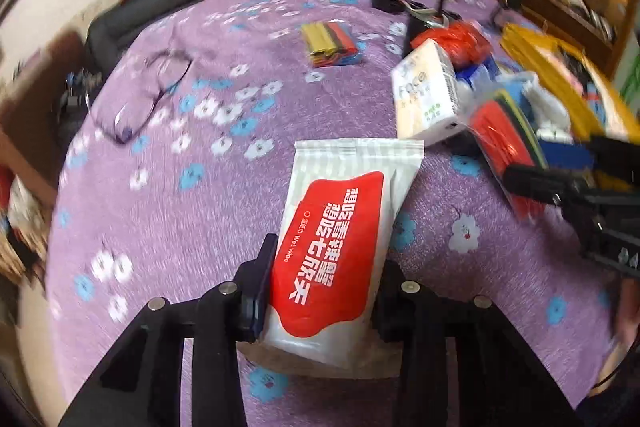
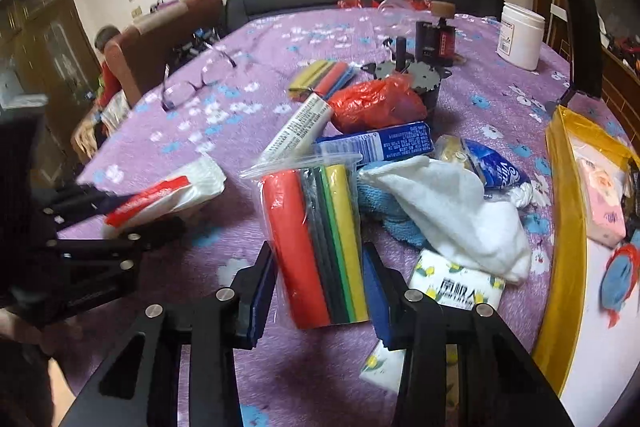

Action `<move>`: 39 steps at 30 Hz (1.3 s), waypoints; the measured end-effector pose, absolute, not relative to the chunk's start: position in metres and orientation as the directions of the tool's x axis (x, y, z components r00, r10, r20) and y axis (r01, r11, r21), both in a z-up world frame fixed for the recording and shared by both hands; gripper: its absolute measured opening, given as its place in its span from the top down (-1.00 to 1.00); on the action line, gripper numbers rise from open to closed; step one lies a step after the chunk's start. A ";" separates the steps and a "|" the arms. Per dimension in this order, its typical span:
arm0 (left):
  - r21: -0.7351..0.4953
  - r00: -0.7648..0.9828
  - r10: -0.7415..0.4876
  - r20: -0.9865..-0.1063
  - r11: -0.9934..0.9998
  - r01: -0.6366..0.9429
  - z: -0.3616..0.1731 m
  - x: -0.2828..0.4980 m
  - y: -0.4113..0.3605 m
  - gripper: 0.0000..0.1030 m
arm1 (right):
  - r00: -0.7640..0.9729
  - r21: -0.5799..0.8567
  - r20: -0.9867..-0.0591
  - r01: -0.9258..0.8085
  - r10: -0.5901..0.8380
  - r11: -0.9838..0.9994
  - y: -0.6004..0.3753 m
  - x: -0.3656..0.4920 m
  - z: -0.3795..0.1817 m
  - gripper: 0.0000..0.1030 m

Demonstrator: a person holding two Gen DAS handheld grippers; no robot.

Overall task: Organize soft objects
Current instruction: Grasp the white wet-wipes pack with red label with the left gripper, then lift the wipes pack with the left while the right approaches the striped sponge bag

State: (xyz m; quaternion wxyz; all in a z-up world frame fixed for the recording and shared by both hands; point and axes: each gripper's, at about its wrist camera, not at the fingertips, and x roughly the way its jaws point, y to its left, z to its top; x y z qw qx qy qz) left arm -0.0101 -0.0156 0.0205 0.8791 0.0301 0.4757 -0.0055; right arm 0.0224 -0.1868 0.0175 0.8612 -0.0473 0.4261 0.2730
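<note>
We read this as the pick-up step with both tools loaded: the left tool (image 1: pixel 324 283) is clamped on the wet wipe pack (image 1: pixel 340 247), the right tool (image 2: pixel 320 291) closed on the bag of coloured foam sheets (image 2: pixel 320 243), both just above the purple counter (image 1: pixel 200 187) beside the pile of soft things. Each pack's long axis runs straight out from its tool, tilted slightly. Next we judge a carry to the yellow-rimmed bin (image 2: pixel 560 211), avoiding the white cloth (image 2: pixel 452 211)

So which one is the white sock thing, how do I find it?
Start at the purple flowered tablecloth and find the messy pile beside the yellow-rimmed bin. The white sock lies on a blue cloth, right of the clear bag of coloured strips. It is the only plain white, floppy thing there.
</note>
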 end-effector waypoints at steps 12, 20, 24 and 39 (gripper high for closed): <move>-0.072 0.661 -0.018 -0.750 0.996 -0.055 0.032 -0.022 -0.041 0.26 | 0.577 0.221 -0.655 -0.471 0.488 0.854 -0.200 0.001 0.022 0.13; -0.030 0.689 0.037 -0.724 0.996 -0.085 0.033 -0.015 -0.048 0.26 | 0.578 0.286 -0.638 -0.437 0.510 0.853 -0.212 0.007 0.020 0.13; -0.043 0.687 0.042 -0.725 0.994 -0.105 0.033 -0.015 -0.044 0.26 | 0.582 0.290 -0.635 -0.431 0.508 0.855 -0.213 0.007 0.020 0.13; -0.093 0.749 0.052 -0.660 0.984 -0.151 0.044 -0.027 -0.033 0.26 | 0.611 0.288 -0.614 -0.416 0.500 0.863 -0.217 0.005 0.023 0.13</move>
